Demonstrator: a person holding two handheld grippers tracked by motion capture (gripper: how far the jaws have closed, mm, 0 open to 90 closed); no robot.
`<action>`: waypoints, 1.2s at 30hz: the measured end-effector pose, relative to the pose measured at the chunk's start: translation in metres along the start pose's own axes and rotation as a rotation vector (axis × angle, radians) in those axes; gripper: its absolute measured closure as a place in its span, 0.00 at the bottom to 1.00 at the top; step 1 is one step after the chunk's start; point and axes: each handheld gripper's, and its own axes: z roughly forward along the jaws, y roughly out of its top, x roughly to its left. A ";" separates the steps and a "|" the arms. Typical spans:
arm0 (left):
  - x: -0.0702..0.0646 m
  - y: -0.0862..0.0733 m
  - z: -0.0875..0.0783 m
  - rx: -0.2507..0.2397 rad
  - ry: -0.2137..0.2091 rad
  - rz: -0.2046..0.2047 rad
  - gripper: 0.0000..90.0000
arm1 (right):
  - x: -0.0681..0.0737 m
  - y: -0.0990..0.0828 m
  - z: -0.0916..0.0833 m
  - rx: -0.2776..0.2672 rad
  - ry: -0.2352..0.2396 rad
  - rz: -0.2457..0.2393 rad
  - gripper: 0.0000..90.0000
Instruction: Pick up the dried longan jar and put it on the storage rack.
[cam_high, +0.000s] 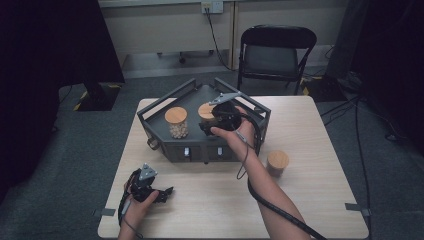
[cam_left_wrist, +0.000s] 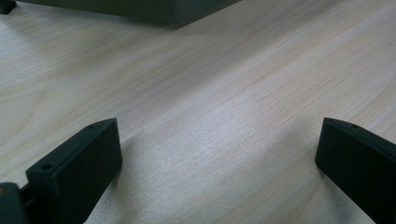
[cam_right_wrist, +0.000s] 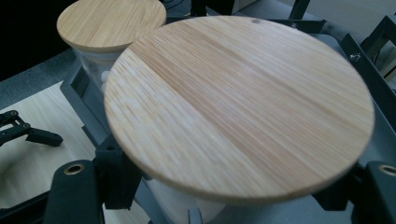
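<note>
Two jars in rack; second jar's body hidden under lid.

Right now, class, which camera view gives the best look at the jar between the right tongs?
The right gripper view: the jar is close up, its wooden lid seen from above. The high view shows it small in the grey tray, partly behind the right tongs.

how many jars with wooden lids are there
3. One jar sits in the grey tray, a second jar beside it sits between the right gripper jaws, a third stands on the table.
</note>
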 end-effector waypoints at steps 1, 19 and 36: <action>0.000 0.000 0.000 0.000 0.000 0.000 0.00 | -0.001 0.000 0.001 0.001 -0.002 0.000 0.29; 0.000 0.000 0.000 -0.001 0.000 0.000 0.00 | -0.002 0.001 0.018 0.006 -0.003 0.006 0.29; 0.000 0.000 0.000 -0.001 0.000 0.000 0.00 | 0.002 -0.001 0.035 0.031 -0.002 0.000 0.29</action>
